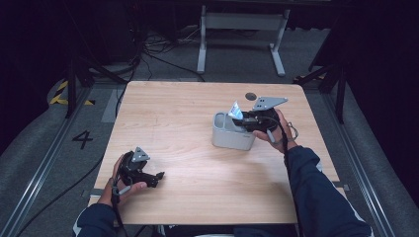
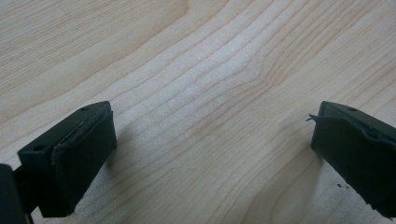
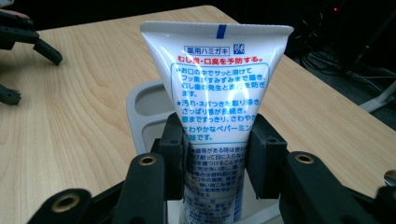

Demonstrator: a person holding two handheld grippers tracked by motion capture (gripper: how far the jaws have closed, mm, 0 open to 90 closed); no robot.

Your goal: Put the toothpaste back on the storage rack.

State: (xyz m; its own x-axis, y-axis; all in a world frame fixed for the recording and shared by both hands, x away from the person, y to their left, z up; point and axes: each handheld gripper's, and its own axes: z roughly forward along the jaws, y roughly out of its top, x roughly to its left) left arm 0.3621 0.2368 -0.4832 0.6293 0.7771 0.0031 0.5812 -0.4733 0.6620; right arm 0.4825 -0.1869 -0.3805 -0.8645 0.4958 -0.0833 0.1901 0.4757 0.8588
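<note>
Over the grey holder [image 1: 231, 132] right of desk [image 1: 188, 118] centre: right gripper [image 1: 245, 120] clamped on a white toothpaste tube [image 1: 235, 109], crimped end up, cap end down toward one of the holder's compartments. Looks like the lowering-in step, tube part way into the holder, not yet released; can't tell whether the cap end already rests on the bottom. Next move, judged: ease straight down till the tube seats, keep it upright so it doesn't catch the rim or divider, then open jaws and lift clear without dragging the tube back out. Risk of tipping the light holder if pushed sideways. Left gripper [image 1: 157, 177] parked at near left desk edge, well apart from the holder, jaws spread wide, nothing between them. Right gripper view: tube [image 3: 217, 98] close up, pads [image 3: 175, 154] pressing both sides of the lower body, blue stripe at the crimp, red and blue printed text, holder rim [image 3: 140, 105] with rounded compartments behind, other gripper far off at upper left [image 3: 28, 56]. None of that print or pad contact readable from the high view, which instead gives the overall layout: holder position on desk, both hands, sleeve, floor and cables beyond. Left gripper view: bare wood grain [image 2: 201, 93] between two black pads [image 2: 79, 154], confirms wide open and idle.
</note>
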